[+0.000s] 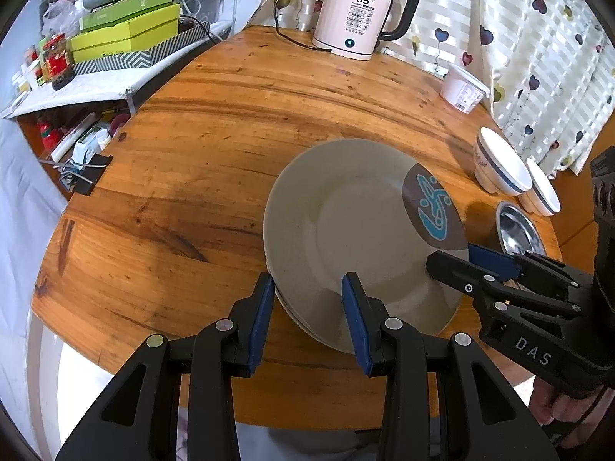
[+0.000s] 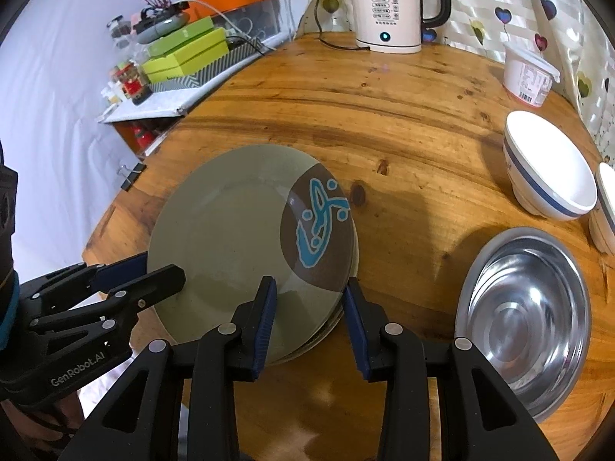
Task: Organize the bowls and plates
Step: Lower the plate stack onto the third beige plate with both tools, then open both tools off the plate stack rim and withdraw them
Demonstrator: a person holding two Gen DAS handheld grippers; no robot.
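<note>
Left tongs (image 1: 307, 322), right tongs (image 2: 309, 322) straddle plate (image 2: 230, 238) rim, opposite sides.

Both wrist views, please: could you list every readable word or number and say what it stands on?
"55 °C": front of the kettle.
"DAS": body of the right tool.
"GenRobot.AI": body of the left tool.
Kettle button labels and the white tub's label: too small to read.

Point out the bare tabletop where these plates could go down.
Widest bare wood lies between the plates, the kettle and the table's left edge. Crowded right: two white bowls, steel bowl, tub.
</note>
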